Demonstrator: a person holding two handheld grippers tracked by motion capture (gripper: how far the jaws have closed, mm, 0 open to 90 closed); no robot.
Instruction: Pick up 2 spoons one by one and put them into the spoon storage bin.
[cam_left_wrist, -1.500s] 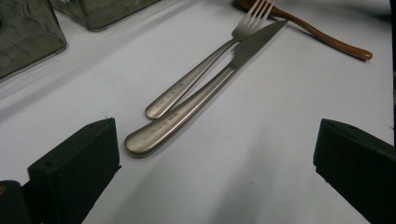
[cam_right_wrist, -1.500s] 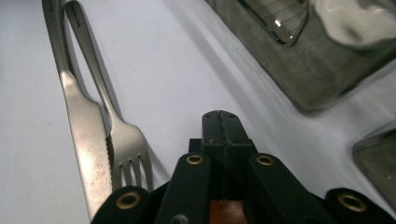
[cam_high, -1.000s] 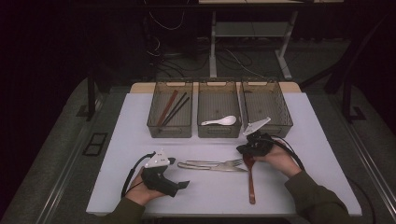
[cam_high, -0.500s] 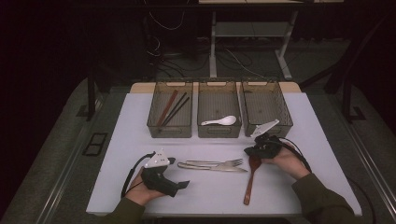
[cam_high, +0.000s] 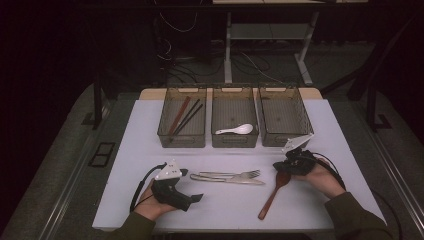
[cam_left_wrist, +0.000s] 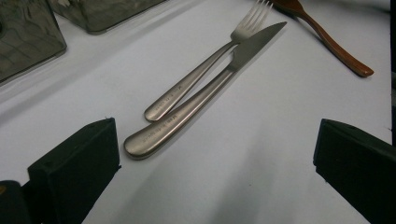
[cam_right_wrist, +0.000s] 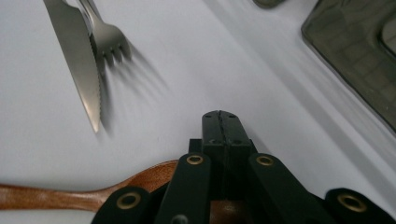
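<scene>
1. Right gripper view: the right gripper (cam_right_wrist: 220, 122) has its jaws pressed flat together with nothing between them, and the wooden spoon (cam_right_wrist: 70, 195) lies right under them, bowl end tucked below the linkage. The high view just gives a dark lump over the spoon's bowl, no such detail
2. Left gripper view: the left gripper (cam_left_wrist: 215, 163) is wide open and empty, with the knife (cam_left_wrist: 201, 100) handle just ahead of its left-hand finger and the fork (cam_left_wrist: 205, 60) touching the knife
3. The high view alone gives the bins (cam_high: 234, 116): three, well beyond both sets of fingers
4. Count: one knife, one fork, one wooden spoon, one white soup spoon (cam_high: 235, 130) in the middle bin, a few chopsticks (cam_high: 184, 116) in the left one
</scene>
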